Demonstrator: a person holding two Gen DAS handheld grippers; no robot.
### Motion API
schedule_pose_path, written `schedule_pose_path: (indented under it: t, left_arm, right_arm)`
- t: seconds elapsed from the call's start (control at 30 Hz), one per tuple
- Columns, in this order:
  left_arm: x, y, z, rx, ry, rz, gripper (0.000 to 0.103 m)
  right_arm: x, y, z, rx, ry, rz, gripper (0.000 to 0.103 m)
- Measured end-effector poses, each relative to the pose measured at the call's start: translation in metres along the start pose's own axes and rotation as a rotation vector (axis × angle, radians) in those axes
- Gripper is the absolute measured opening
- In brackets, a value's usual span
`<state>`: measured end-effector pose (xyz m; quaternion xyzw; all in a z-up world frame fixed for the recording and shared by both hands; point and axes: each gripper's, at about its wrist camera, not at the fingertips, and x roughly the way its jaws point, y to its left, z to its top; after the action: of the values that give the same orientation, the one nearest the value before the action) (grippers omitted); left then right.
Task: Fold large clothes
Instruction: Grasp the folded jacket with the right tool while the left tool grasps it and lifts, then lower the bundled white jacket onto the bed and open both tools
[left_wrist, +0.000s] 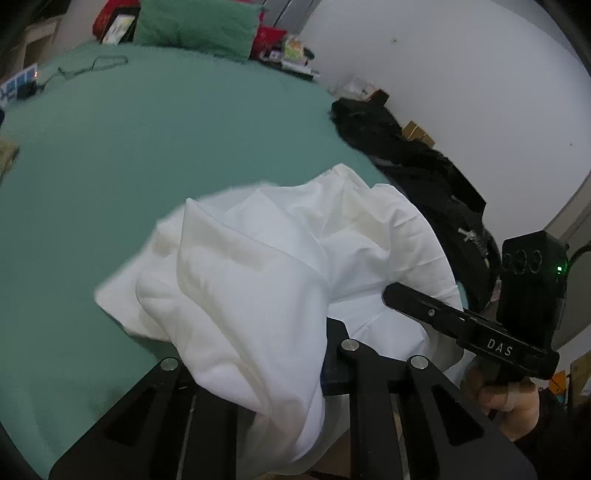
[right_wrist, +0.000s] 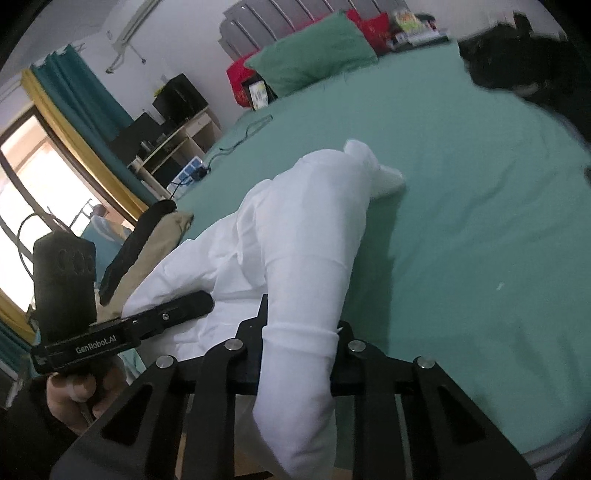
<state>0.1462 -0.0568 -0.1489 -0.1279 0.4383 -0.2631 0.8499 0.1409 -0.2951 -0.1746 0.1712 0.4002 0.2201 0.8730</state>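
Green sheeting covers the bed (left_wrist: 147, 155) across the left wrist view, with a green pillow (left_wrist: 199, 26) and red boxes at its head edge and a black garment (left_wrist: 388, 147) heaped along its right edge. A crumpled white garment (left_wrist: 266, 251) lies at the near edge, part resting on the sheet and part lifted. The left gripper (left_wrist: 255, 376) has a thick bunch of this cloth drawn down between its fingers, clenched on it as far as the view shows. The right gripper (left_wrist: 465, 325) reaches in from the right, its tip touching the white cloth.

Seen from the right wrist, the same bed (right_wrist: 461, 184) stretches toward a grey headboard, with a window and teal curtain at the left. The right gripper (right_wrist: 295, 354) grips a rolled tube of the white garment (right_wrist: 314, 221), probably a sleeve or leg, whose far end droops onto the sheet. Tan and dark clothes (right_wrist: 155, 243) lie beside the left gripper (right_wrist: 159, 317).

Risk, as I judge it: both holds are on bunched folds rather than clear hems or corners, so spreading could leave the garment twisted, or a layer could slip free and drop over the near edge.
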Motion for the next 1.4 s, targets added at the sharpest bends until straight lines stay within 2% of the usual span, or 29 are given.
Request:
schedule_pose_path:
  t: [0.4,0.5,0.63,0.87,1.1,1.4]
  left_arm:
    - [-0.065,-0.015,0.034,0.030,-0.141,-0.022,0.018]
    - [-0.083,-0.013,0.041,0.047,-0.176,-0.005,0.018]
    - [-0.101,-0.008,0.050,0.085,-0.210,0.063,0.018]
    - [-0.133,0.033,0.057,0.046,-0.274,0.095,0.018]
    - [-0.148,0.079,0.067,0.019,-0.306,0.121,0.018]
    - [-0.155,0.147,0.092,0.008,-0.311,0.185,0.018]
  right_arm:
    - [-0.036,0.052,0.039,-0.115,-0.141,0.005,0.021]
    - [-0.036,0.065,0.047,-0.135,-0.165,0.022,0.021]
    - [-0.028,0.087,0.057,-0.183,-0.186,0.029,0.021]
    - [-0.001,0.130,0.075,-0.255,-0.209,0.052,0.021]
    - [0.039,0.161,0.090,-0.294,-0.188,0.074,0.021]
    - [0.101,0.178,0.096,-0.264,-0.168,0.150,0.021]
